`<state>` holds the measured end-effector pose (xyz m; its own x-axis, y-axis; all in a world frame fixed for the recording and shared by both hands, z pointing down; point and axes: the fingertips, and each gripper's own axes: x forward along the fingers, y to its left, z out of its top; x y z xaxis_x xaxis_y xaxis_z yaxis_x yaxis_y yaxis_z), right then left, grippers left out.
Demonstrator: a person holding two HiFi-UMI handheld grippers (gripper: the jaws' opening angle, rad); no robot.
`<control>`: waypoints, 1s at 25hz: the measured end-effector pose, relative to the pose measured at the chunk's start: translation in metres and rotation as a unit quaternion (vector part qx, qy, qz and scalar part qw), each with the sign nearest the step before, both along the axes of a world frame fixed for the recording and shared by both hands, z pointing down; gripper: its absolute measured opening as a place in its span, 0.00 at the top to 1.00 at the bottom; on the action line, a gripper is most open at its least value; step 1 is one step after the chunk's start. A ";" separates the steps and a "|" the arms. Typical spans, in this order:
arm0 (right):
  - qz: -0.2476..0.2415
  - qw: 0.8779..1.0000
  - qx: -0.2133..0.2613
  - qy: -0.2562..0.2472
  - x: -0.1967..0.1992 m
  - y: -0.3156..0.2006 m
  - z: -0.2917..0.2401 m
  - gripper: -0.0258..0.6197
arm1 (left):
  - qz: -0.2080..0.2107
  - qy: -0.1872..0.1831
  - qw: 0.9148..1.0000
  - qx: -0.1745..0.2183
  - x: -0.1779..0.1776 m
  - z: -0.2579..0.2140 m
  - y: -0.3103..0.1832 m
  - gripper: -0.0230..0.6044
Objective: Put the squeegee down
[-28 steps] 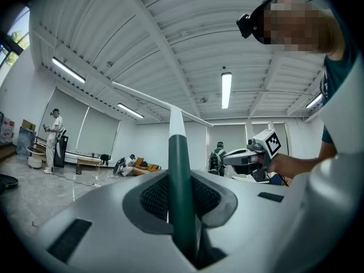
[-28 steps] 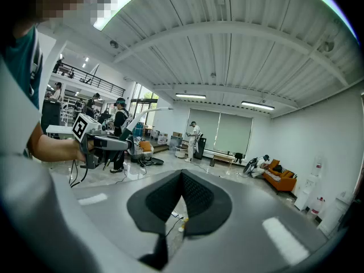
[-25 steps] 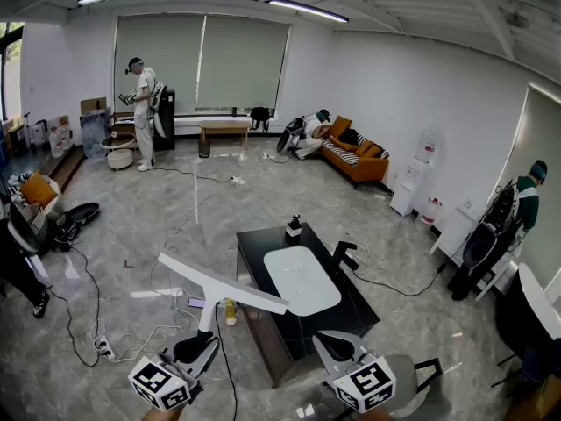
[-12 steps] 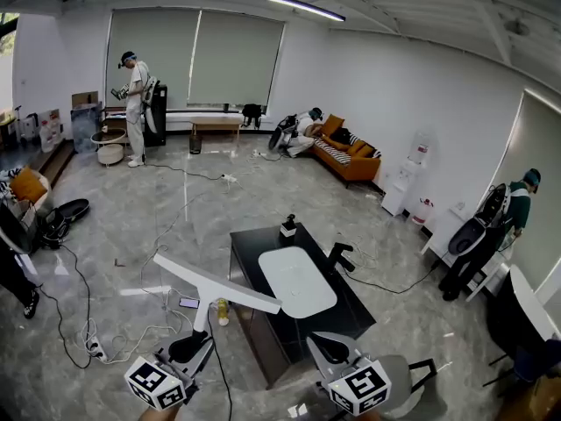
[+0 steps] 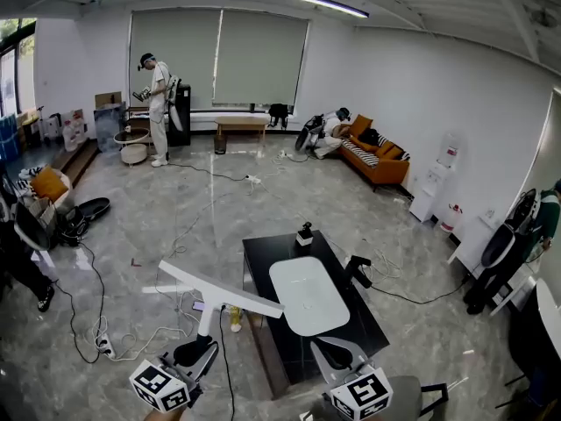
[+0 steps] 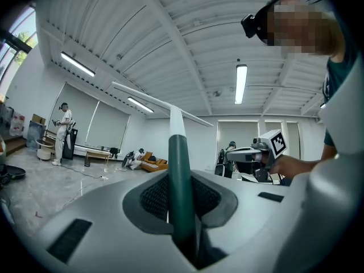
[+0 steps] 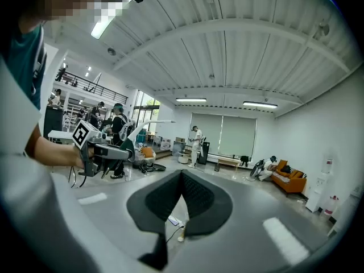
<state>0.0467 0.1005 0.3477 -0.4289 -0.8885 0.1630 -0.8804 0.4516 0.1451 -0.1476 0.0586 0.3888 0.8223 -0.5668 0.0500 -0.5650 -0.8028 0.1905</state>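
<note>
- The left gripper [image 5: 200, 349] is clamped on the green handle of the squeegee [image 5: 219, 288], held in the air left of the black table [image 5: 359, 323].
- The handle's lower end is hidden between the jaws.
- The right gripper [image 5: 338, 354] is empty with its tips together, and the bottom edge cuts off its rear.

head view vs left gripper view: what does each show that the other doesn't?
Head view only: the black table with a white oval tray on it.
Left gripper view only: the left gripper, its fingers clamped on the green handle of the squeegee, plus the wearer's teal shirt.
Both: the squeegee with its white blade, the right gripper, the orange sofa, and the standing person by the blinds.
</note>
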 end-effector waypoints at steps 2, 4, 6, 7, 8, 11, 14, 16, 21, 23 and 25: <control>-0.013 1.000 0.005 -0.002 0.008 -0.010 -0.001 0.95 | -0.011 -0.003 1.000 0.001 0.009 0.000 -0.006 0.87; -0.024 1.000 0.006 -0.006 0.017 -0.019 -0.001 0.95 | -0.023 -0.003 1.000 0.000 0.017 0.000 -0.012 0.87; -0.034 0.999 0.006 -0.008 0.027 -0.028 -0.001 0.95 | -0.034 -0.005 0.999 0.001 0.026 -0.002 -0.017 0.87; -0.039 0.999 0.006 -0.008 0.032 -0.033 -0.002 0.95 | -0.039 -0.006 0.999 0.002 0.031 -0.004 -0.020 0.87; -0.044 0.999 0.007 -0.008 0.036 -0.037 -0.004 0.95 | -0.043 -0.007 0.999 0.002 0.036 -0.005 -0.022 0.87; -0.057 0.998 0.007 -0.008 0.047 -0.047 -0.005 0.95 | -0.054 -0.007 0.999 0.002 0.049 -0.006 -0.029 0.87; -0.070 0.997 0.005 -0.011 0.053 -0.054 0.000 0.95 | -0.064 -0.012 0.998 0.001 0.056 -0.002 -0.030 0.87; -0.074 0.997 0.003 -0.014 0.057 -0.057 0.002 0.95 | -0.069 -0.015 0.997 0.001 0.060 -0.001 -0.032 0.87; -0.076 0.997 0.001 -0.020 0.065 -0.070 0.005 0.95 | -0.066 -0.020 0.998 -0.005 0.073 0.004 -0.045 0.87; -0.073 0.997 -0.003 -0.020 0.066 -0.075 0.008 0.95 | -0.062 -0.021 0.998 -0.009 0.076 0.008 -0.052 0.87; -0.066 0.998 -0.006 -0.021 0.068 -0.080 0.011 0.95 | -0.056 -0.019 0.998 -0.011 0.078 0.012 -0.060 0.87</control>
